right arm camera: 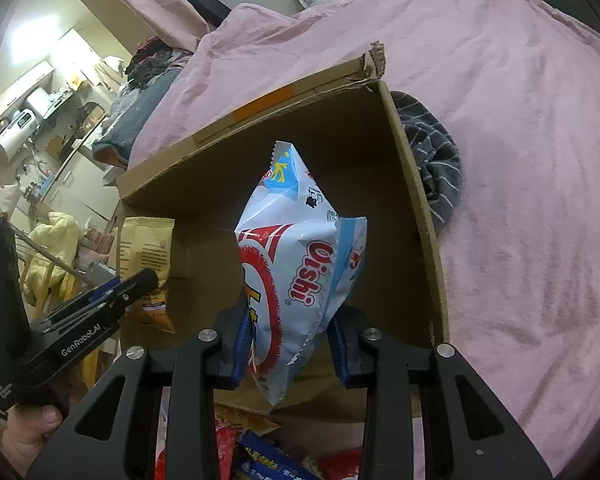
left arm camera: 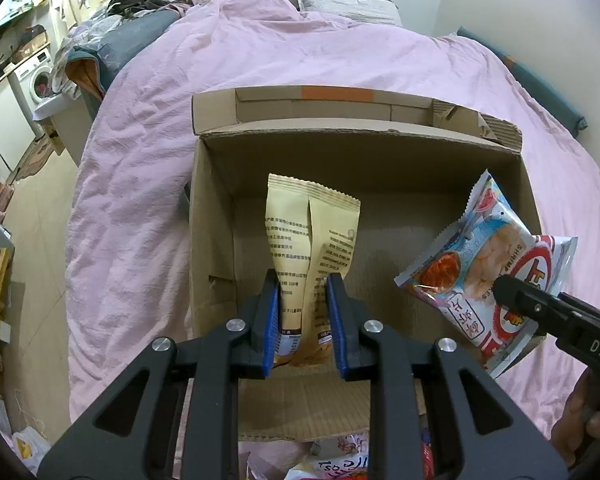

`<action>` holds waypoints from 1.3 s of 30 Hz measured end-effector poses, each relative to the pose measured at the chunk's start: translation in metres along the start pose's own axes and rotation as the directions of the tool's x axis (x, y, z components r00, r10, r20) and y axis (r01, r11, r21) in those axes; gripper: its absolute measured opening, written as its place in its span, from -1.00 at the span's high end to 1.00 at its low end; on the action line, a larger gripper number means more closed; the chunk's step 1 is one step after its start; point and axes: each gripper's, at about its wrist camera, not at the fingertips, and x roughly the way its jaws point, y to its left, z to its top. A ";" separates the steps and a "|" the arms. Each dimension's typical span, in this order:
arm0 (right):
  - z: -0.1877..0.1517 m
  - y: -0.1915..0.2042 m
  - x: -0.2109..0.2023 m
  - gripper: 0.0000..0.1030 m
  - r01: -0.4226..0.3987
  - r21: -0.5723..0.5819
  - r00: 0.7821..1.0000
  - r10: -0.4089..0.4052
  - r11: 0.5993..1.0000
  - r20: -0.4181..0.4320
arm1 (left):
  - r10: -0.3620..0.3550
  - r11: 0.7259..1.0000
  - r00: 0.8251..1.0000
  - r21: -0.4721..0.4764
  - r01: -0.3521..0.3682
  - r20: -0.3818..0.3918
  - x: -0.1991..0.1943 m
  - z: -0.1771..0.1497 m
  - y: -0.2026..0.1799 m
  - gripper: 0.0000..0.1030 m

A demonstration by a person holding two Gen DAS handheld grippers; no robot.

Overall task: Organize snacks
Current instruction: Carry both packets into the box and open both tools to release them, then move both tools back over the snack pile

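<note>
An open cardboard box [left arm camera: 380,152] lies on a pink-covered bed; it also shows in the right wrist view [right arm camera: 412,184]. My left gripper [left arm camera: 303,292] is shut on a tan snack bag [left arm camera: 310,232] and holds it upright over the box's left side; the bag also shows at the left of the right wrist view [right arm camera: 145,248]. My right gripper [right arm camera: 287,328] is shut on a white, blue and red Oishi shrimp-chip bag [right arm camera: 300,264] over the box's right side. From the left wrist view that bag [left arm camera: 488,268] hangs above the box's right wall.
More snack packets lie in front of the box [right arm camera: 259,452] and show in the left wrist view [left arm camera: 340,464]. A dark striped cloth [right arm camera: 436,160] lies against the box's right wall. A pillow [left arm camera: 348,4] is at the bed's head. A washing machine [left arm camera: 31,80] and clutter stand left.
</note>
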 end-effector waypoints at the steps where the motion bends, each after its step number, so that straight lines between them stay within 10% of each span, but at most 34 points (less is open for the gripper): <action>1: 0.000 0.001 0.000 0.33 -0.005 -0.003 1.000 0.005 1.000 0.001 | 0.001 1.000 1.000 -0.001 -0.001 0.004 -0.001 0.000 0.000 0.60; 13: 0.007 0.001 -0.012 0.24 -0.003 -0.003 0.997 0.003 1.000 0.073 | 0.000 1.000 1.000 -0.008 0.000 0.013 -0.003 -0.001 0.000 0.59; 16: 0.010 0.001 -0.023 -0.34 0.028 -0.004 0.991 -0.027 1.000 0.134 | -0.003 1.000 1.000 -0.013 0.003 0.022 -0.006 0.000 0.001 0.58; 19: 0.010 -0.001 -0.036 -0.61 0.049 0.002 0.977 -0.049 0.999 0.205 | -0.004 1.000 0.999 -0.019 0.004 0.032 -0.010 0.000 0.003 0.10; 24: 0.012 -0.004 -0.038 -0.61 0.041 0.013 0.977 -0.043 0.999 0.208 | 0.001 1.000 0.997 -0.018 0.001 0.077 -0.018 0.001 0.002 -0.48; 39: 0.011 -0.004 -0.037 -0.61 0.035 0.014 0.981 -0.037 0.999 0.193 | -0.003 1.000 0.992 -0.019 0.005 0.128 -0.029 0.002 0.005 -0.48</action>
